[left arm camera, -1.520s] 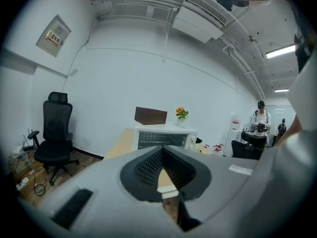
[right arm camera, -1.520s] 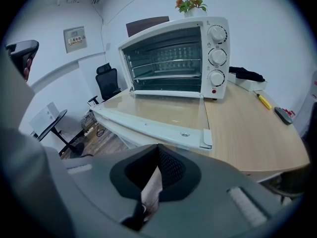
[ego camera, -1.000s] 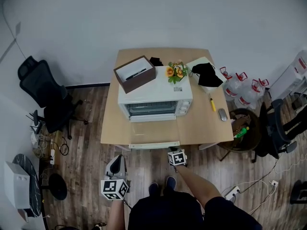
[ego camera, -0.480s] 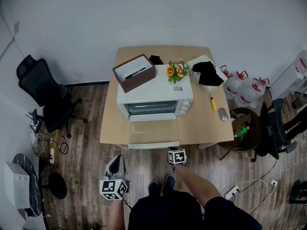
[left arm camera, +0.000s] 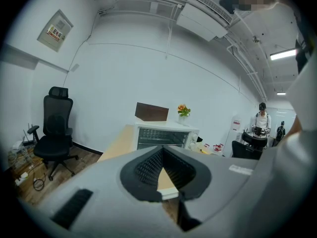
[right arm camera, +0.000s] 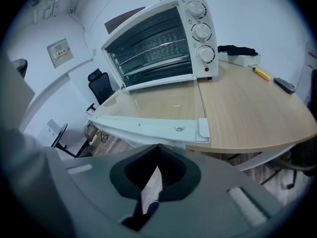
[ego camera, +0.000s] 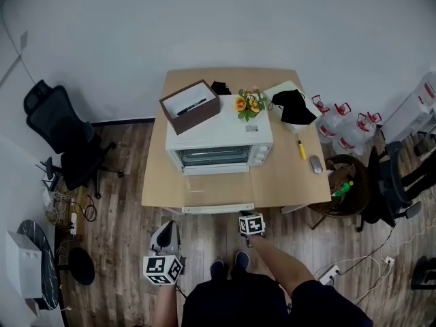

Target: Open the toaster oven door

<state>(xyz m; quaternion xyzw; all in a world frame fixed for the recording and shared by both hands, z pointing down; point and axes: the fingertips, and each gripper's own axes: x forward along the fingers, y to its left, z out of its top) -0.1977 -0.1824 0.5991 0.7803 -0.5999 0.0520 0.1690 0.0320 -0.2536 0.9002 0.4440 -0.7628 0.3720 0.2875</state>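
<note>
The white toaster oven (ego camera: 219,138) stands on the wooden table (ego camera: 286,176). Its glass door (ego camera: 218,186) lies folded down flat, and the white handle (ego camera: 218,208) reaches the table's front edge. In the right gripper view the oven (right arm camera: 158,38) shows its racks, with the door (right arm camera: 158,103) and handle (right arm camera: 148,128) just ahead of my right gripper (right arm camera: 157,147), which is shut on nothing. In the head view my right gripper (ego camera: 245,215) hangs just below the handle. My left gripper (ego camera: 167,227) is lower left over the floor, also shut and empty (left arm camera: 162,148), with the oven (left arm camera: 166,137) ahead.
A brown box (ego camera: 191,105) with a pen and a flower pot (ego camera: 249,103) sit on the oven. A black cloth (ego camera: 293,107), yellow marker (ego camera: 301,148) and mouse (ego camera: 316,163) lie at the table's right. Office chairs (ego camera: 65,142) stand left and right; water jugs (ego camera: 344,128) at right.
</note>
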